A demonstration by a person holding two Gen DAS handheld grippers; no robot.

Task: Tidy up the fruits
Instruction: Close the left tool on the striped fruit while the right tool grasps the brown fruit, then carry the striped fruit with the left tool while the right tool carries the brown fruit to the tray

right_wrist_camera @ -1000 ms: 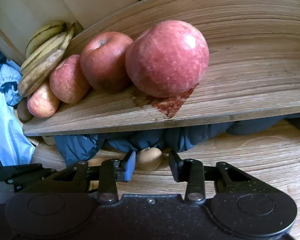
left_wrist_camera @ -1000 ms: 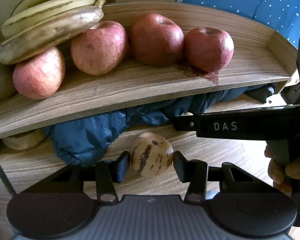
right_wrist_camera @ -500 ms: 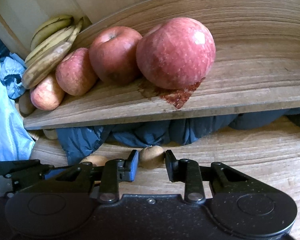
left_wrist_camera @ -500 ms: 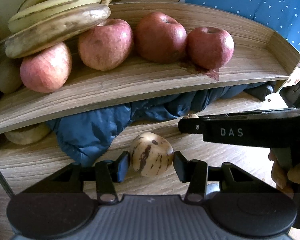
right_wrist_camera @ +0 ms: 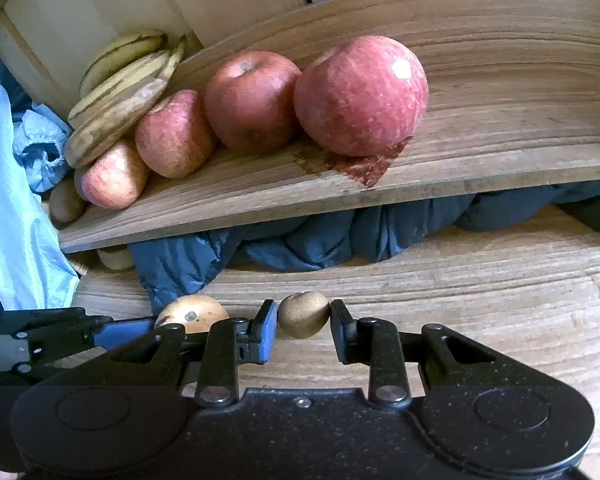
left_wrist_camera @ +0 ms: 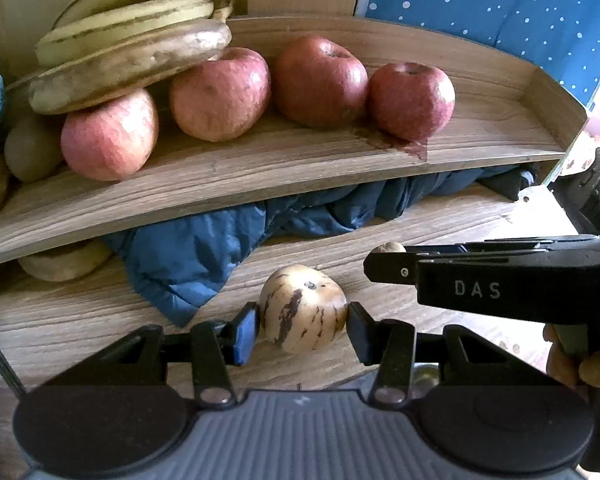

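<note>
Two fruits are clamped right now, one per gripper. The left gripper (left_wrist_camera: 302,322) has its pads pressed on both sides of a melon (left_wrist_camera: 302,307) — pale tan with dark brown streaks, stem end up. The right gripper (right_wrist_camera: 303,330) has just been closing and now pinches a kiwi (right_wrist_camera: 304,314), small and brown, pads touching it on either side. Both fruits sit over the floor (right_wrist_camera: 500,280), just in front of the tray's front edge, with the melon to the left of the kiwi and the two grippers close beside each other.

Above them is the tray (left_wrist_camera: 260,176), a curved wooden one with a raised back wall. Four apples (left_wrist_camera: 320,80) line up from its left end to about the middle, touching each other. Bananas (left_wrist_camera: 132,48) — browning — rest on top of the leftmost apples. A dark red stain (left_wrist_camera: 404,146) marks the wood under the rightmost apple. More kiwis (left_wrist_camera: 32,148) crowd the tray's left corner.

Under the tray a blue jacket (left_wrist_camera: 188,256) is bunched up, spilling forward at the left. A pale fruit (left_wrist_camera: 64,260) lies under the tray's left end.
</note>
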